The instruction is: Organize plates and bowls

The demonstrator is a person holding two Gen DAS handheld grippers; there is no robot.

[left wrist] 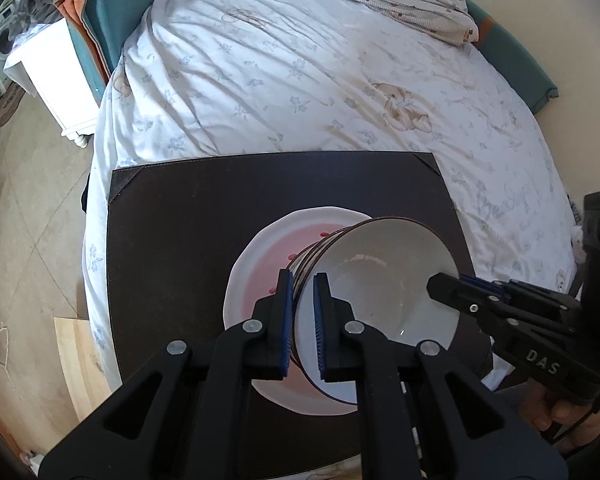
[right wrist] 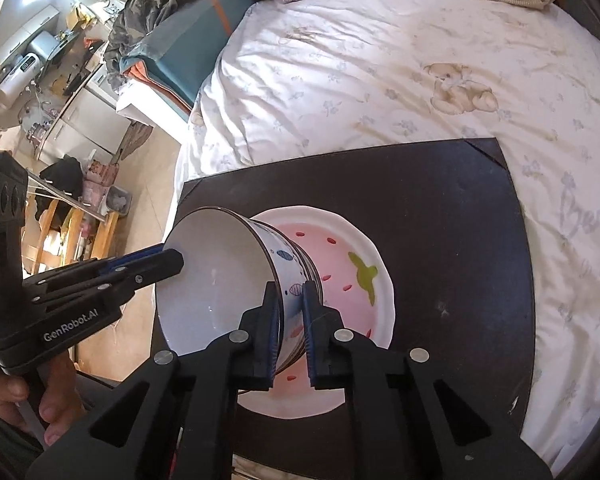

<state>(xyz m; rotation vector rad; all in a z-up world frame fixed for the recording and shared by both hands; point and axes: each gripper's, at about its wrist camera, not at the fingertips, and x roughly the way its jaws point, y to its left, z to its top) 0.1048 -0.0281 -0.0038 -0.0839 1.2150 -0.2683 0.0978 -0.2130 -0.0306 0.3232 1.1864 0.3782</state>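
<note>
A white bowl [left wrist: 380,280] with a dark rim and a patterned outside hangs over a pink plate [left wrist: 256,276] on a dark mat [left wrist: 180,240]. My left gripper [left wrist: 302,312] is shut on the bowl's near-left wall, one pad inside and one outside. My right gripper [left wrist: 440,284] pinches the opposite rim. In the right wrist view, the right gripper [right wrist: 292,320] clamps the bowl [right wrist: 220,280] wall, and the left gripper [right wrist: 174,264] bites the far rim. The plate [right wrist: 340,264] shows red dashes and a green figure. Whether the bowl touches the plate I cannot tell.
The mat [right wrist: 440,240] lies on a bed with a white quilt [left wrist: 300,80]. A white nightstand [left wrist: 56,76] and folded blankets [right wrist: 188,52] stand to the left. A wooden board [left wrist: 80,360] lies on the tiled floor beside the bed. Cluttered shelves [right wrist: 60,232] are at far left.
</note>
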